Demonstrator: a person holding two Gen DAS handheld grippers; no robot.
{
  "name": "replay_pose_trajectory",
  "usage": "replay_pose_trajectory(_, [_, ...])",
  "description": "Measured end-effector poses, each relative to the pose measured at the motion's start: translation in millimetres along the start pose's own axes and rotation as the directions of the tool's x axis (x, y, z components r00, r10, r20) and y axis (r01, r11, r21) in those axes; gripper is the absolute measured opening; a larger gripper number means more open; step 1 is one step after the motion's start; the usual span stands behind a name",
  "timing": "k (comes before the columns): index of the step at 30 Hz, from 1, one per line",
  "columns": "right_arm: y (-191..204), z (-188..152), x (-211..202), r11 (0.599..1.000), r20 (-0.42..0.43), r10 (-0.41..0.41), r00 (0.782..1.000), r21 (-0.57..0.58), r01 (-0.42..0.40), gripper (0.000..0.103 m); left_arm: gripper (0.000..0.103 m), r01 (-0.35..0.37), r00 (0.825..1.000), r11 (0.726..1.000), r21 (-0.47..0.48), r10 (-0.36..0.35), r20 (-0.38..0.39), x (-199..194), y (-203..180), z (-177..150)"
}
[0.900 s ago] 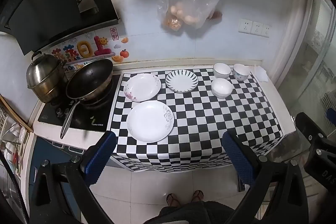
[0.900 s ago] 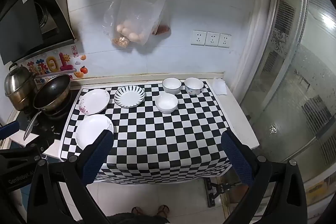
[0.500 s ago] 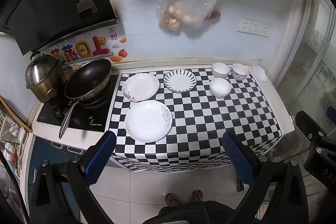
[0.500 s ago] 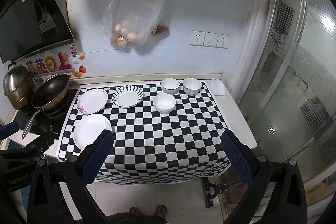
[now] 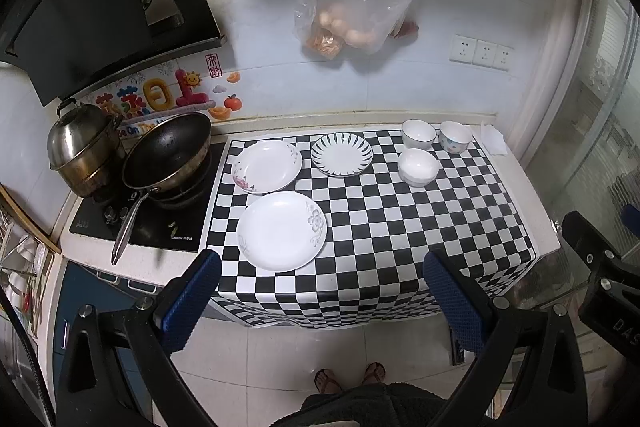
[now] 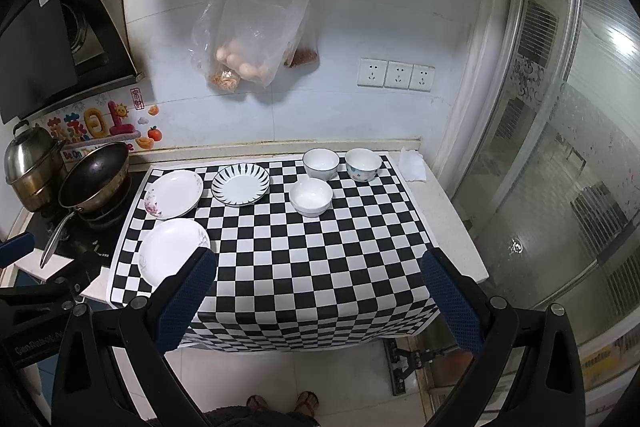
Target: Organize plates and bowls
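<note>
Jaws gaping wide and gripping nothing, the left gripper [image 5: 320, 301] and right gripper [image 6: 320, 301] are hovering at six o'clock of the checkered cloth [image 5: 400, 235], plates [image 5: 281, 231] lying around ten o'clock, bowls [image 5: 418, 167] near one.

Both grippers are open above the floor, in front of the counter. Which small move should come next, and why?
Probably bring the left gripper forward and down toward the nearest white plate. It lies closest to the counter's front edge, the three plates are not yet stacked, and both grippers hold nothing.
</note>
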State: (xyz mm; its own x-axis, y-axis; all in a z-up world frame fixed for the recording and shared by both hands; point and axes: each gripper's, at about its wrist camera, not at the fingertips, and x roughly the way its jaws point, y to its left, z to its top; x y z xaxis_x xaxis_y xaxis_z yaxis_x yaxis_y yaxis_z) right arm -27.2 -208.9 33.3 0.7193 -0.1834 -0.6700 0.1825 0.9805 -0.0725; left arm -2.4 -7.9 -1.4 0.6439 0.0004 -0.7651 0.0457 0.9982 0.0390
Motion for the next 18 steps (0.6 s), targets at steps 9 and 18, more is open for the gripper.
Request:
replay_pose_trajectory(9, [-3.6,-2.6,2.0,1.000,0.000,0.002,1.000,0.007,-0.002,0.103,0.103,-0.002,1.000,1.000,-0.001,0.002,0.000,-1.2,-3.0,0.3])
replay_pose_trajectory(18, [-3.4,-3.6,2.0,1.000,-0.001,0.002,1.000,0.002,-0.002,0.103,0.103,0.001,1.000,1.000,0.000,-0.001,0.003,-1.2,-2.1,0.0])
